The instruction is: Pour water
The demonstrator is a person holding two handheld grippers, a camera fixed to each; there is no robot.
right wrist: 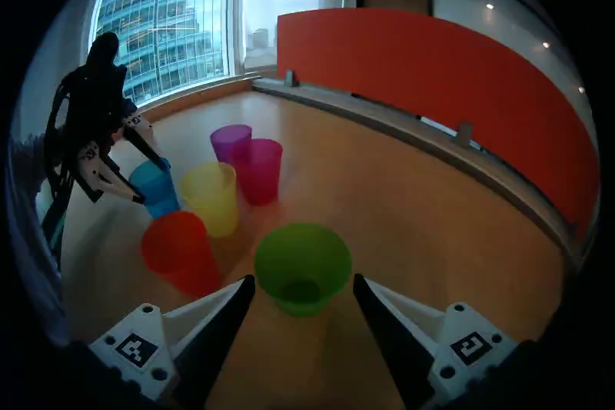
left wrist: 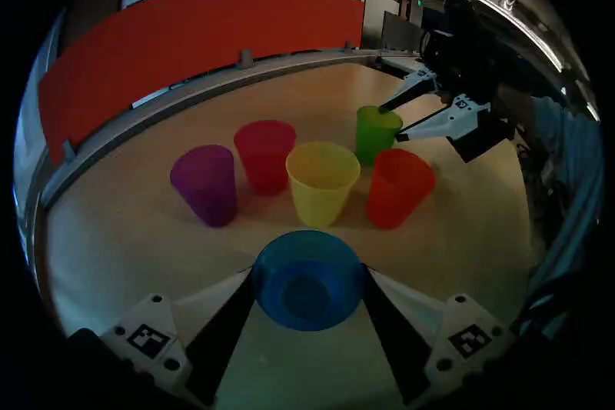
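Directly beyond blue cup [left wrist: 308, 281], yellow cup [left wrist: 321, 179]

My left gripper [left wrist: 307, 287] and right gripper [right wrist: 302, 281] have white fingers [left wrist: 207, 302] with black inner faces, square black-and-white tags [left wrist: 148, 339] and small screws [left wrist: 171, 364]. My sleeve [left wrist: 565, 141] is light blue.

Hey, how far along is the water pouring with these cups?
Done: no pour visible; the blue cup and green cup sit upright on the table. In hand: the left claw brackets the blue one, the right claw the green; grip firmness unclear. Left: lift and tip one into another.
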